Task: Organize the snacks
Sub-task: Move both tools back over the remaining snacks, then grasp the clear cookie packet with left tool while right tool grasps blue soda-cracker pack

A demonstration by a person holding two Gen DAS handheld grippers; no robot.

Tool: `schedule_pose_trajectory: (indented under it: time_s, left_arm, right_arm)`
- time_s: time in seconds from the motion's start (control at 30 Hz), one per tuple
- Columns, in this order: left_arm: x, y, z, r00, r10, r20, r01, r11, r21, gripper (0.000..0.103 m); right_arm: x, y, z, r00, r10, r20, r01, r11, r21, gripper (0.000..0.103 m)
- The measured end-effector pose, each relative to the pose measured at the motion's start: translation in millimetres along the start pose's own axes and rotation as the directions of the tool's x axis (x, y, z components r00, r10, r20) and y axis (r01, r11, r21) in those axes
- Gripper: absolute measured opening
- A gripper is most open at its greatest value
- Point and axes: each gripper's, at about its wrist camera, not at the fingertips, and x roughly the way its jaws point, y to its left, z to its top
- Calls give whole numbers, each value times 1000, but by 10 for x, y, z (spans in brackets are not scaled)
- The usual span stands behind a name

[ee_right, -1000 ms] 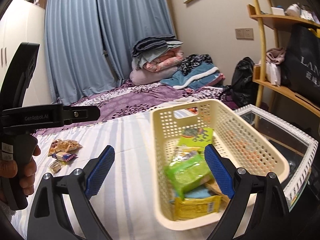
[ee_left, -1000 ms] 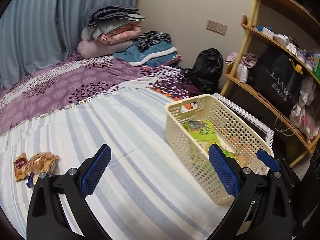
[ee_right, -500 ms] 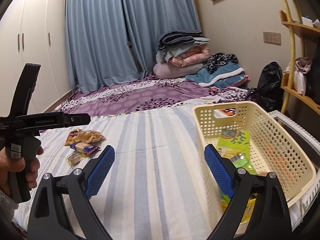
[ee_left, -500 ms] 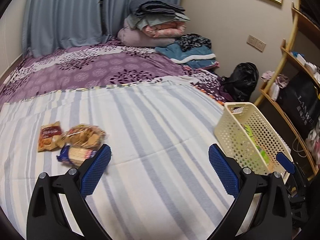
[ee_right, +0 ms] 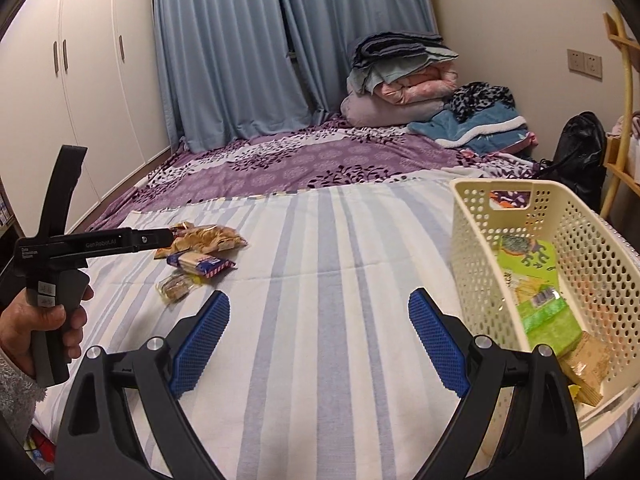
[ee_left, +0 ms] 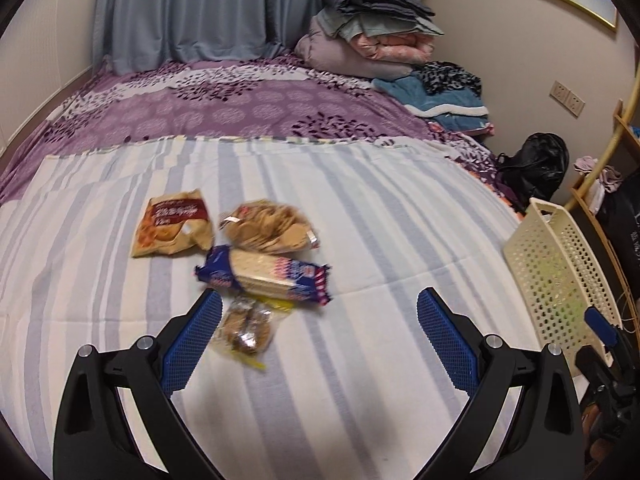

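White-and-blue striped bed sheet (ee_left: 360, 240); purple floral patterned bedspread (ee_left: 248, 104); cream perforated plastic basket (ee_right: 580, 224); blue-wrapped cracker packet (ee_left: 264, 274); blue ribbed tool pads (ee_left: 192, 340).

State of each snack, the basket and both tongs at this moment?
left tongs: open, empty
right tongs: open, empty
basket: upright, partly filled
cracker pack: on bed
red bag: on bed
clear biscuit bag: on bed
small clear packet: on bed
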Motion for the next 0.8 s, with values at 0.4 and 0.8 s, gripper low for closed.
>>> schedule_pose_trajectory:
  time_s: [0.4,0.8]
  left_arm:
    - [526,413,-252,991,28,-131,-27,1000,14,99]
    - [768,496,-302,981,70,-179,-56,995,82,60]
  right_arm:
    - [237,262,-41,996,40,-76,-44,998,-48,90]
    - [493,439,-55,989,60,-132,-71,994,-78,90]
